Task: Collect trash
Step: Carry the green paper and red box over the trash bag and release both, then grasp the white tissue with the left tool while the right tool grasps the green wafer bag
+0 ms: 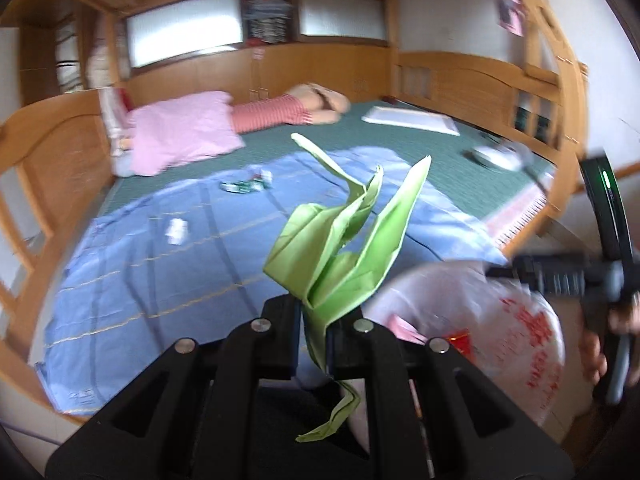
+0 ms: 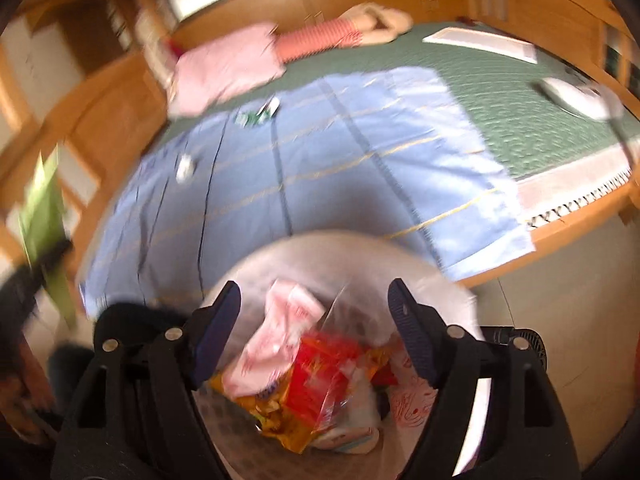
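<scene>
The left gripper (image 1: 314, 320) is clenched on a crumpled sheet of green paper (image 1: 340, 236), which sticks up from between its jaws and hangs a little below them. Just to its right sits a clear plastic bag (image 1: 516, 332) with red print, its mouth wide. Inside the bag (image 2: 360, 264) lie a pink-and-white wrapper (image 2: 280, 332), a red packet (image 2: 320, 376) and a yellow packet (image 2: 276, 416), piled together with some pale scraps that are too blurred to name. The right gripper (image 2: 316, 332) hangs over the bag's mouth with its jaws standing apart and nothing pressed between the pads. Beyond the bag spreads a bed (image 1: 400, 144) with a green cover, and a blue sheet (image 1: 180, 248) lies across it. On the sheet rest a small white scrap (image 1: 176, 232) and, further off, a green-and-white wrapper (image 1: 244, 184), well apart from the bag. A pink pillow (image 1: 180, 136) lies at the bed's far left
</scene>
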Demonstrator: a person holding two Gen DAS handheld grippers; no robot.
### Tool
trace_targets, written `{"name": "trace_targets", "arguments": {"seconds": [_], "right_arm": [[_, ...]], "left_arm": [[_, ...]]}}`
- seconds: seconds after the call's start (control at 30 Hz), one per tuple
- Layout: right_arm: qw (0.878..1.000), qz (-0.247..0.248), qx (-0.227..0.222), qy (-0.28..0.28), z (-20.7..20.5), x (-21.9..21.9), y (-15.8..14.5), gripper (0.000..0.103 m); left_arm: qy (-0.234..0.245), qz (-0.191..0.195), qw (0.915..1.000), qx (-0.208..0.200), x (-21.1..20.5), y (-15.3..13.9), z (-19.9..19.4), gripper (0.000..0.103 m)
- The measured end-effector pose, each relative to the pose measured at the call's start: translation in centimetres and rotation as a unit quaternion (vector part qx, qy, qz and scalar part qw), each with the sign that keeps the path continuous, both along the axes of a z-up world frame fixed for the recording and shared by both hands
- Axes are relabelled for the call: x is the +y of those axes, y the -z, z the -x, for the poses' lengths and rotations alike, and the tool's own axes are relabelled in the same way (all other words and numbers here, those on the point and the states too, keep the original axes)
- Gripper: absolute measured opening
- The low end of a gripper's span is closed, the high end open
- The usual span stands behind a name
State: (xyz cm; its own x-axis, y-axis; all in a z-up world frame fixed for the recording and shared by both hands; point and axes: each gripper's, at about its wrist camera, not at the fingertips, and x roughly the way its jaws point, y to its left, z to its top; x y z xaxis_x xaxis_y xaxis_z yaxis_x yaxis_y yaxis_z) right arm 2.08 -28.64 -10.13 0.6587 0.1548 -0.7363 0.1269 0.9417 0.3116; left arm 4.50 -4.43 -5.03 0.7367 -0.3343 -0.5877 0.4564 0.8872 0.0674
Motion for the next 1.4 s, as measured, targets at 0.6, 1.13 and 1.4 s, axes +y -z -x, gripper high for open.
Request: {"name": "trace_targets", "arguments": {"seconds": [0.6,1.13,1.4], "right_arm": [[0.996,-0.053,0.012,0.074,-2.2,-3.0,1.4,0.075],[0.993,0.016,0.01,-0.119,-23.6,12.9,-1.0,0.075],[0.981,-0.017,0.048,-0.185,-41.1,27.8,6.4,0.075]], "left_arm": [[0.116,0.028,0.9903,0.071,-2.1,4.6,-1.1,0.084],[-0.277,0.049,0.9553,0.09,22.7,7.5,-20.0,0.084],[-0.426,0.131,0.8739,0.193,30.9,10.3,-21.2,0.087]]}}
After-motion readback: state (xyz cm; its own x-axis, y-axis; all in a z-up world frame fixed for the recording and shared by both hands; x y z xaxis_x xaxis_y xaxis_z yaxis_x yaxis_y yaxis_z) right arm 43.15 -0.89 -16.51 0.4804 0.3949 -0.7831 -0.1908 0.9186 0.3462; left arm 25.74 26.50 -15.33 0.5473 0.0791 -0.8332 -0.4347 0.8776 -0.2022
